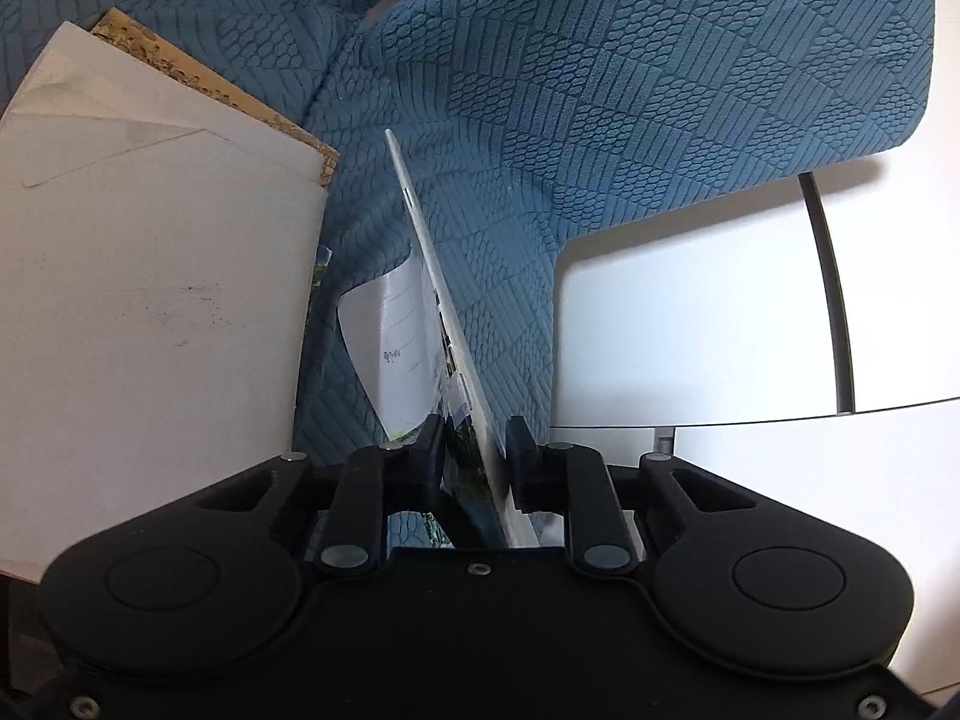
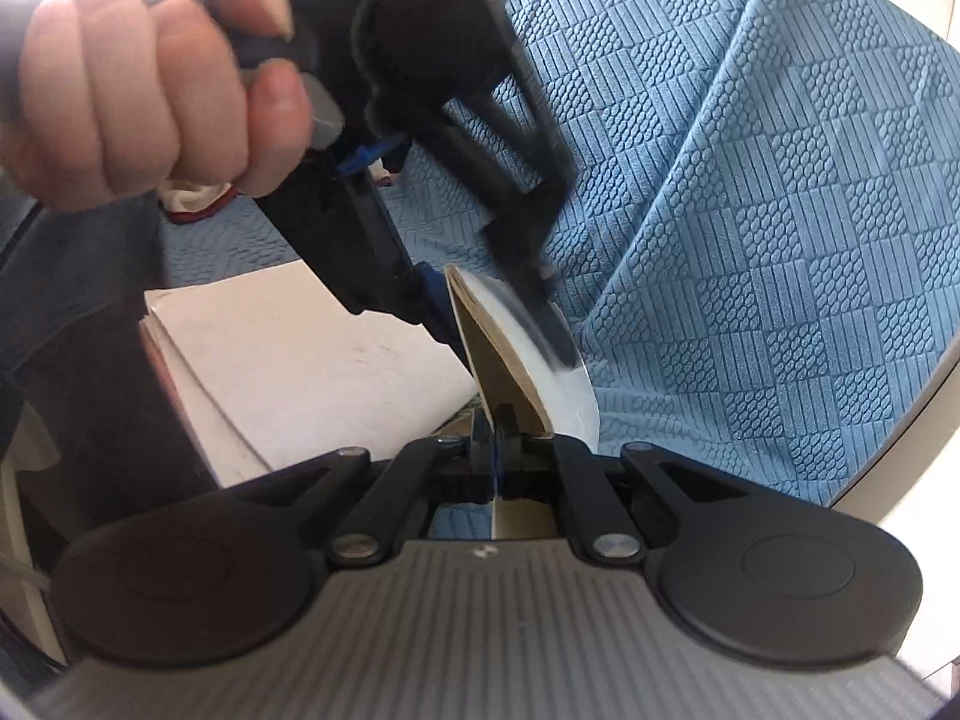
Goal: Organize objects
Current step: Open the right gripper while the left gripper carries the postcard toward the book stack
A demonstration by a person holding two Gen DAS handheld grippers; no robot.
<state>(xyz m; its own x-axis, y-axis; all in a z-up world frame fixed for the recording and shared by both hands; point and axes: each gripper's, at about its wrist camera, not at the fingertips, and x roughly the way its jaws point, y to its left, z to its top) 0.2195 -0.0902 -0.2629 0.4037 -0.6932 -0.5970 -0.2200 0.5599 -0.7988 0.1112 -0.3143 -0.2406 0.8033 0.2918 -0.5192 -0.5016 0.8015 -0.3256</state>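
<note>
Both grippers, left and right, clamp one booklet.

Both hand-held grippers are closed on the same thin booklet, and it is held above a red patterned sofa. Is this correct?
Only the colour is wrong. The sofa is blue, not red, as the right wrist view shows. The rest stands: the left hand-held gripper and the right hand-held gripper are both closed on the same thin booklet.
</note>
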